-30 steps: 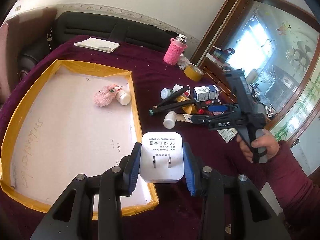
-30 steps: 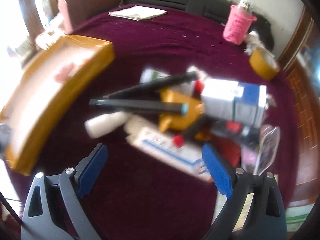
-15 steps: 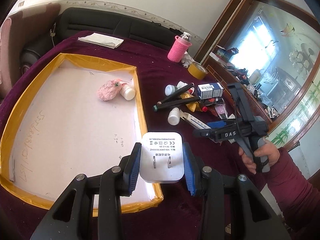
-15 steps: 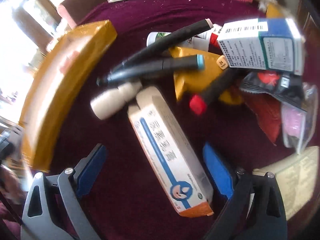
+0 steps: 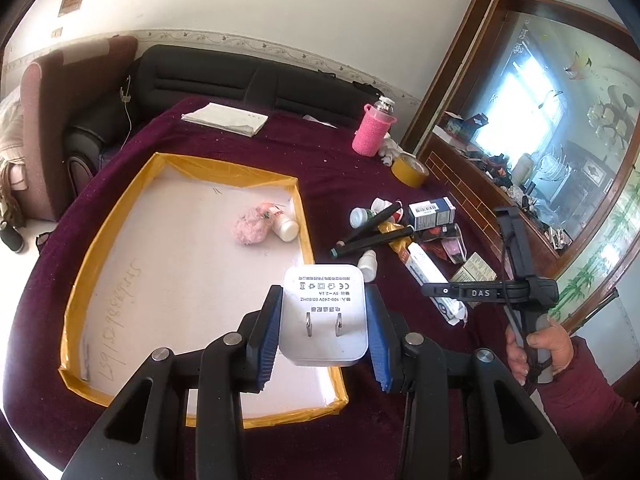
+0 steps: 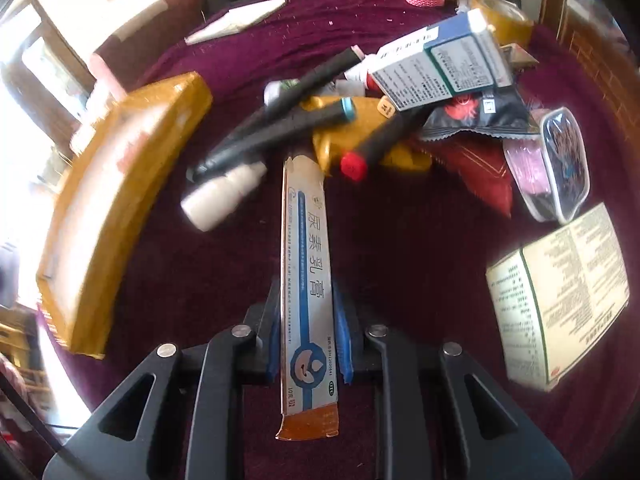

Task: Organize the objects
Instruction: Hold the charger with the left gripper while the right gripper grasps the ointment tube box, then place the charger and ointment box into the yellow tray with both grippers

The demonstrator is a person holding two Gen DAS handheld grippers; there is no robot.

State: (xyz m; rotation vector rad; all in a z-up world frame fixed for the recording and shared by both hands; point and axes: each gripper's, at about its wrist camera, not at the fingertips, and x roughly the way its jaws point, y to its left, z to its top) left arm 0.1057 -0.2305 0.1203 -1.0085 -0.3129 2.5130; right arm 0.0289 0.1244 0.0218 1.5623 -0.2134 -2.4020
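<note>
Since half a second ago, our right tongs have closed from spread to clenched on the long ointment box, which lay loose on the maroon worktop then. Our left tongs stay clamped on the white charger, held above the near right corner of the yellow-rimmed tray. Most of the white tray floor lies bare; only a pink fluffy item and a small white bottle sit near its right edge. Charger print reads "100-240V 50/60Hz" and "5V-2.1A". The box is white with blue stripe and orange end. Black markers and a blue-white carton crowd its far end.
</note>
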